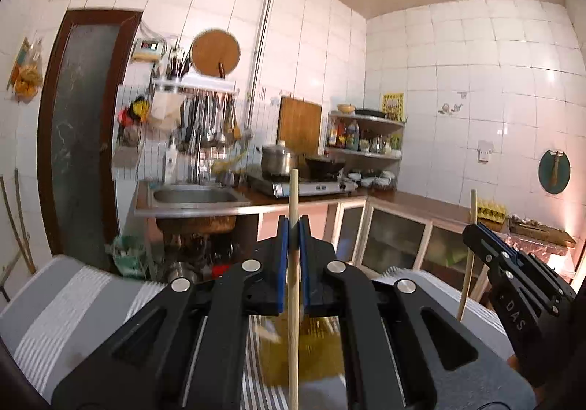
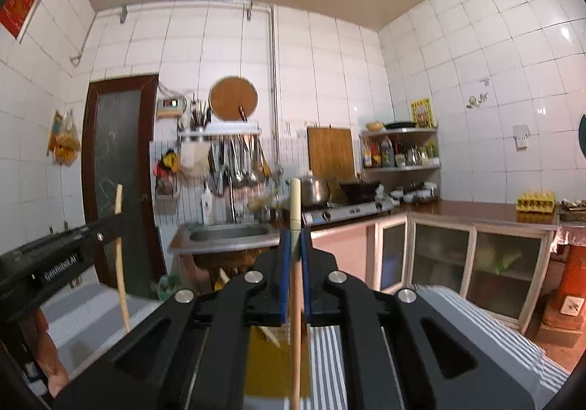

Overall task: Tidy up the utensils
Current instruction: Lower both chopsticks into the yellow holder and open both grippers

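Left gripper (image 1: 293,237): fingers clamped on an upright wooden chopstick (image 1: 293,197). Right gripper (image 2: 296,245): fingers clamped on a second chopstick (image 2: 295,205), likewise upright.

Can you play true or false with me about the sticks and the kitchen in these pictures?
1. Each tongs pinches one wooden stick. True: the left tongs are shut on the left chopstick, and the right tongs on the right chopstick.
2. Both sticks lie flat. False: they stand nearly upright.
3. A round wooden board hangs on the wall above the sink. True.
4. The pot sits in the sink. False: it stands on the stove.
5. The egg tray is on the floor. False: it rests on the counter.
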`<state>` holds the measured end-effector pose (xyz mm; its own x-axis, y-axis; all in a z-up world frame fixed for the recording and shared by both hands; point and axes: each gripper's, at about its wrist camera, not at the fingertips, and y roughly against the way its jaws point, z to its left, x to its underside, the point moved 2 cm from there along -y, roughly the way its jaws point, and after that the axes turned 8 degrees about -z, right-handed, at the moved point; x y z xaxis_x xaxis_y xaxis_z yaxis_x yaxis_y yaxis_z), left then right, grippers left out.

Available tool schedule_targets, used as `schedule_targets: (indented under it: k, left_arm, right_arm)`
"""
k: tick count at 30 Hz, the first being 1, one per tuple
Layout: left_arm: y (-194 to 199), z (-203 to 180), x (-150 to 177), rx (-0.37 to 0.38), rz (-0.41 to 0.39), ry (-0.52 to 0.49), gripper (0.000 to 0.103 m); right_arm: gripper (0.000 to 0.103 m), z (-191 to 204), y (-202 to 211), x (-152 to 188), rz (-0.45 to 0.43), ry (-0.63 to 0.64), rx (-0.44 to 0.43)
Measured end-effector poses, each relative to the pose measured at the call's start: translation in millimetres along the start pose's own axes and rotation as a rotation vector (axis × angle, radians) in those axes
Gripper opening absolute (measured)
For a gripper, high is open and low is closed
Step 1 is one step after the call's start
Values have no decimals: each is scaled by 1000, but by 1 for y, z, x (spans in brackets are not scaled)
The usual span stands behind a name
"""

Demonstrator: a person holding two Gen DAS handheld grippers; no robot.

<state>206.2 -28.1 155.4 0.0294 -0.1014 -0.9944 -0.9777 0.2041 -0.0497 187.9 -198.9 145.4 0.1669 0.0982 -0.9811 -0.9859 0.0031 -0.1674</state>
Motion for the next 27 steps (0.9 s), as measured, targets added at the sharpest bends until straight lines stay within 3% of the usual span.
schedule_targets:
  k: [7, 11, 18, 27]
  left_arm:
    - [-39, -2, -30, -3, -76, 39, 5]
    - [-68, -6, -31, -6, -72, 41, 5]
    - [-111, -10, 2, -47, -70, 25, 5]
    - [-126, 0, 49, -75, -10, 3, 5]
  right_arm:
    - [6, 3, -55, -21, -78, -59, -3]
    - [6, 4, -86, -22, -94, -72, 1]
    - [6, 5, -113, 0, -128, -33, 38]
    - [5, 5, -119, 37, -70, 21, 55]
